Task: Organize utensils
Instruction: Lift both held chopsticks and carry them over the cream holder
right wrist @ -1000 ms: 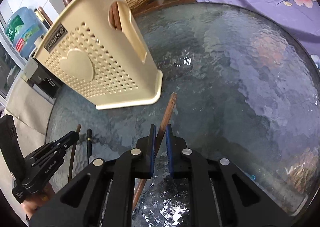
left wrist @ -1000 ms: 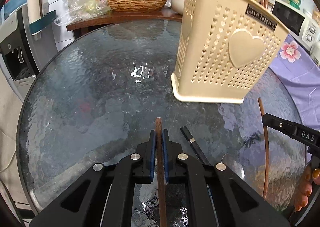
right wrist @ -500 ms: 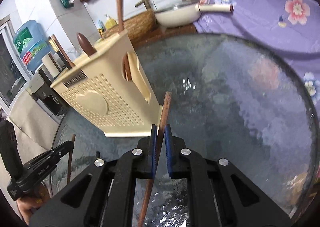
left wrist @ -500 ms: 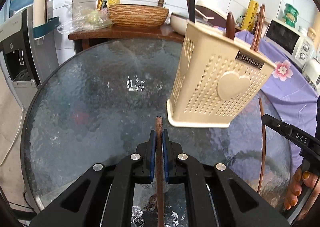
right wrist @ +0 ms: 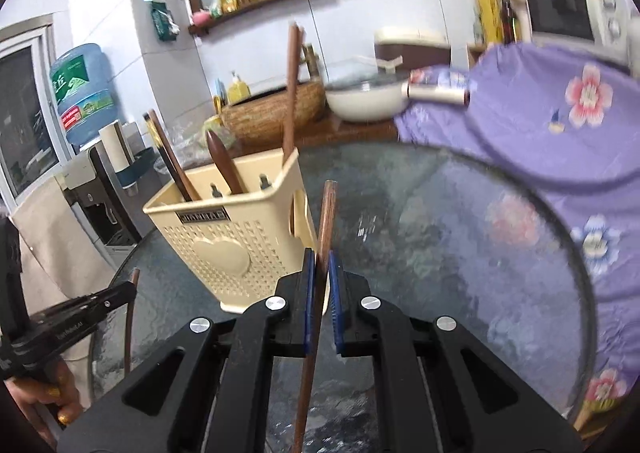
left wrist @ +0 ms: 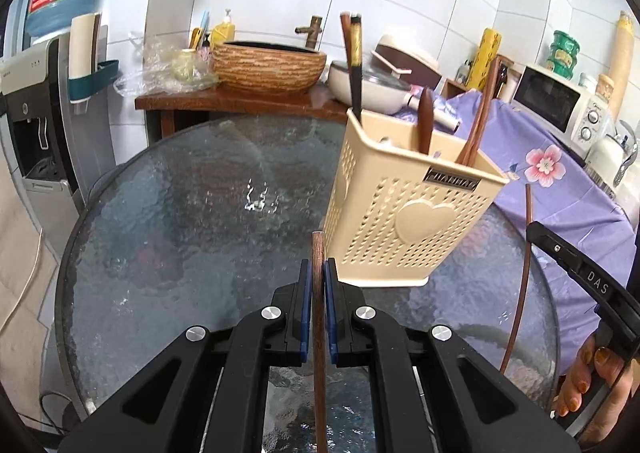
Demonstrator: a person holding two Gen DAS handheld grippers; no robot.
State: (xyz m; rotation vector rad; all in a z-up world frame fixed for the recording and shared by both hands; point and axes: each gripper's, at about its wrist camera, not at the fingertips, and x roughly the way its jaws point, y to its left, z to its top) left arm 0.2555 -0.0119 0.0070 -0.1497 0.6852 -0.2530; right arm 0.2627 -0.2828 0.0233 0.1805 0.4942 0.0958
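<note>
A cream perforated utensil holder (left wrist: 404, 213) with a heart on its side stands on the round glass table (left wrist: 192, 221); it also shows in the right wrist view (right wrist: 224, 241). Several brown utensils stand in it. My left gripper (left wrist: 318, 273) is shut on a brown chopstick (left wrist: 319, 317), raised in front of the holder's left corner. My right gripper (right wrist: 320, 265) is shut on another brown chopstick (right wrist: 320, 293), raised beside the holder's right side. Each gripper and its chopstick show at the edge of the other view, the right one (left wrist: 576, 265) and the left one (right wrist: 76, 317).
A wooden counter (left wrist: 240, 99) behind the table carries a woven basin (left wrist: 268, 63) and a white pan (left wrist: 376, 89). A purple flowered cloth (left wrist: 560, 181) lies to the right, with a microwave (left wrist: 560, 105) beyond. A water dispenser (left wrist: 36, 93) stands at left.
Both grippers have risen and tilted up with their chopsticks; the views now show the holder's open top and the wall. The black utensil on the glass is out of view.
</note>
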